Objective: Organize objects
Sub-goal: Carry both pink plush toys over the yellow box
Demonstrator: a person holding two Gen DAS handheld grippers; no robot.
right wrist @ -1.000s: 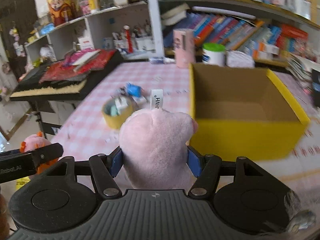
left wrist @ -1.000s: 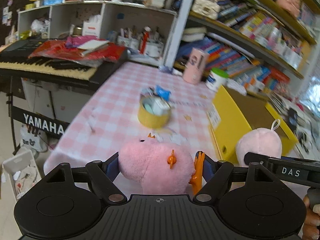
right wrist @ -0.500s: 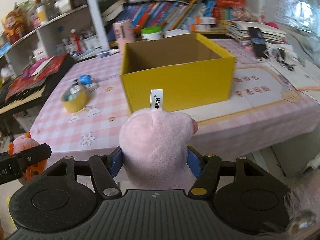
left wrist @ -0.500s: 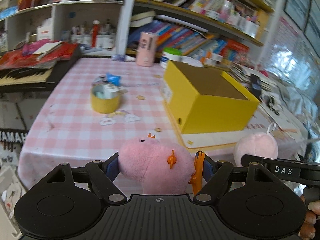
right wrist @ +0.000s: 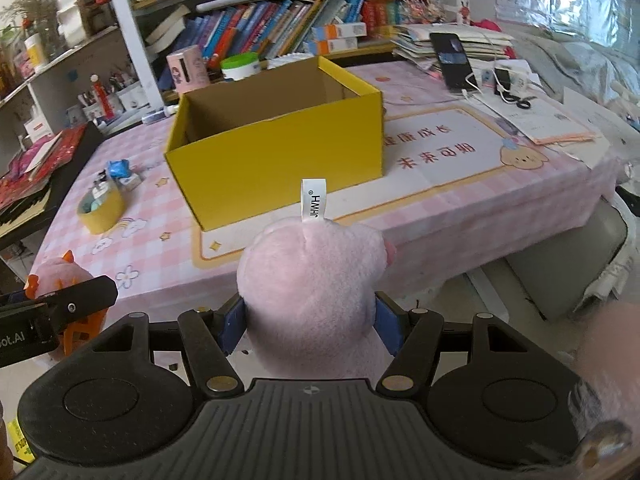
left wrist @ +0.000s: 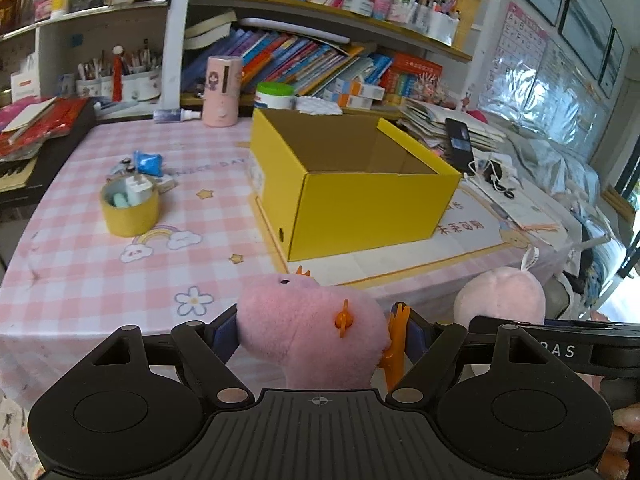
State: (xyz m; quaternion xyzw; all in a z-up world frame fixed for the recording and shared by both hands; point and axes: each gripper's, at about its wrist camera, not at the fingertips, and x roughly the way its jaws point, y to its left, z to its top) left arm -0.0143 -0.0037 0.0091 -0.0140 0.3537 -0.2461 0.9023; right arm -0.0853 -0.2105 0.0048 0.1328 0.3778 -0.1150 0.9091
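1. Left tongs [left wrist: 316, 332] are pinching a pink plush with orange trim [left wrist: 308, 320] across its body, hovering off the worktop's near edge.
2. Right tongs [right wrist: 310, 320] are squeezing a paler pink plush [right wrist: 316, 276] the same way.
3. Both toys are looking light, soft and squashy, so mid-body is seeming the safest hold.
4. Yellow box [right wrist: 276, 148] is sitting open mid-worktop [left wrist: 100, 264].

— Setting?
— Home study or child's room: crowded bookshelves [left wrist: 304, 56], pen pots [left wrist: 120, 84], keyboard piano [left wrist: 16, 172].
— Further evidence?
— Table [left wrist: 100, 248] under pink checked cloth, alphabet chart [left wrist: 516, 52] on wall, phone [right wrist: 452, 60] charging.
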